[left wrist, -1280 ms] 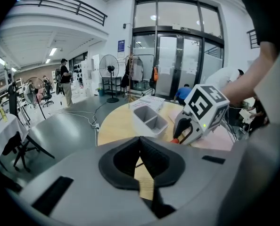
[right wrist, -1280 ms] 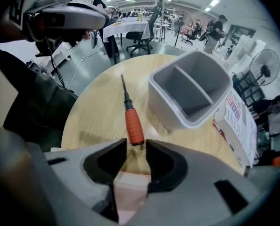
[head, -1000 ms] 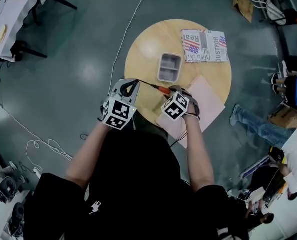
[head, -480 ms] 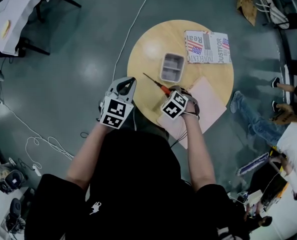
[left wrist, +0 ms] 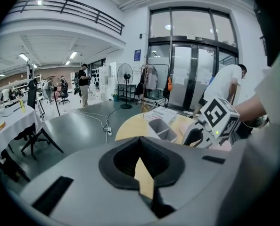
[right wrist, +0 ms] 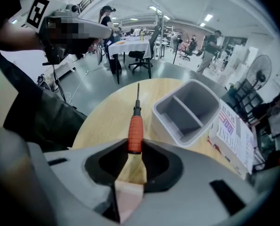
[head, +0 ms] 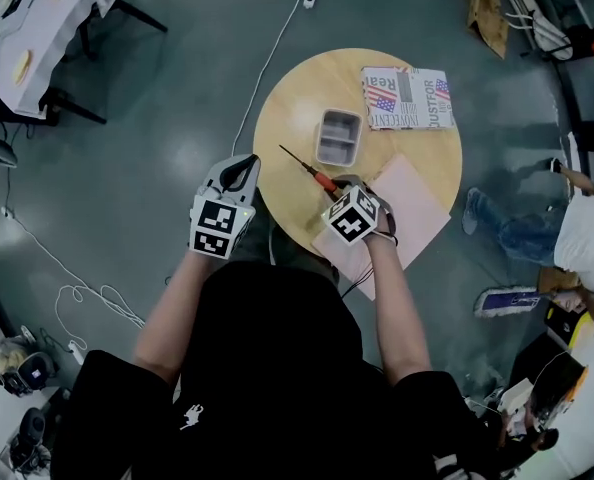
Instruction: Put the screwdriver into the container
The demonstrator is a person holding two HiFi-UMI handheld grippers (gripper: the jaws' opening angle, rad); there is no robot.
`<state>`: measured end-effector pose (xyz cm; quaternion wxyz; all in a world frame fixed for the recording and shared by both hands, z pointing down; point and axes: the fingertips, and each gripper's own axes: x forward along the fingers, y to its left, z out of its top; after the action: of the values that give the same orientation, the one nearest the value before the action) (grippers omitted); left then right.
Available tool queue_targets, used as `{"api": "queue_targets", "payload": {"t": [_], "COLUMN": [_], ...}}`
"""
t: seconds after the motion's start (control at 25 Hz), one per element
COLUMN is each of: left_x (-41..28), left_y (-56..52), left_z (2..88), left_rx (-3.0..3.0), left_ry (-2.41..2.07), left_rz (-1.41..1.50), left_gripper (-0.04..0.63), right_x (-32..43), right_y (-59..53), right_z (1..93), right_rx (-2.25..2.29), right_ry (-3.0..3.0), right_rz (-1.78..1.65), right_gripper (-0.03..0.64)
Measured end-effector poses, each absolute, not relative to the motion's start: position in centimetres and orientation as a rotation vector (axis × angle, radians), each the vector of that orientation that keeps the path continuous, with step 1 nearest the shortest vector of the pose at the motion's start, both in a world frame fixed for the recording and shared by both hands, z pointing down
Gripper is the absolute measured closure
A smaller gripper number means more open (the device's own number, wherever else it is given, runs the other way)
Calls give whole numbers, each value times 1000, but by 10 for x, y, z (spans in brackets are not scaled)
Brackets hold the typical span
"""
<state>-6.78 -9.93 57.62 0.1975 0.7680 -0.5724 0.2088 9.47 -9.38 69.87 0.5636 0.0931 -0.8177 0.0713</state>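
**Screwdriver.** The screwdriver point(head: 319, 178) is found over the near part of the round tabletop point(head: 287, 93). Its orange handle point(right wrist: 135, 132) is set at the rear end between the jaws of the right tool point(head: 335, 190). The thin shaft is directed away from the person and to the left. The tip lies just beside the near left corner of the container point(head: 338, 136) and outside it. Whether the shaft is clear of the wood cannot be told.

**Right tool.** The jaws are closing. Both pads are seen against the sides of the handle, at a narrow setting. The right forearm is stretched forward from the body, with the marker cube turned up. The tool is placed above the near edge of a pink sheet point(head: 417, 203).

**Container.** A grey bin of two compartments is noted, upright near the tabletop's middle, with nothing seen inside. In the right gripper view it point(right wrist: 187, 112) stands to the right of the shaft.

**Left tool.** The left tool point(head: 241, 166) is held just off the tabletop's left rim, above the floor, on an outstretched forearm. Its jaws are brought together at the tips, and nothing is held.

**Surroundings.** A printed paper with a flag pattern point(head: 409, 96) is laid at the far right of the tabletop.
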Motion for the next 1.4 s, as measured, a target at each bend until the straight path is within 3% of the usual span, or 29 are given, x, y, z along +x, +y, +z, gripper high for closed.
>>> {"api": "queue_targets", "payload": {"t": [0.72,1.4], "left_x": [-41,-26], "left_y": [-147,-187], "left_z": [502,495], "left_rx": [2454,2718], "left_ry": [-1490,-1172], "left_rz": [507,518], "left_gripper": [592,592], "right_x": [133,171], "right_y": [-110,-129], "right_z": [581,580], "right_rx": [601,690], "right_ry": [-2055,-1756], "right_rz": [225,137], "right_gripper": [525,525]}}
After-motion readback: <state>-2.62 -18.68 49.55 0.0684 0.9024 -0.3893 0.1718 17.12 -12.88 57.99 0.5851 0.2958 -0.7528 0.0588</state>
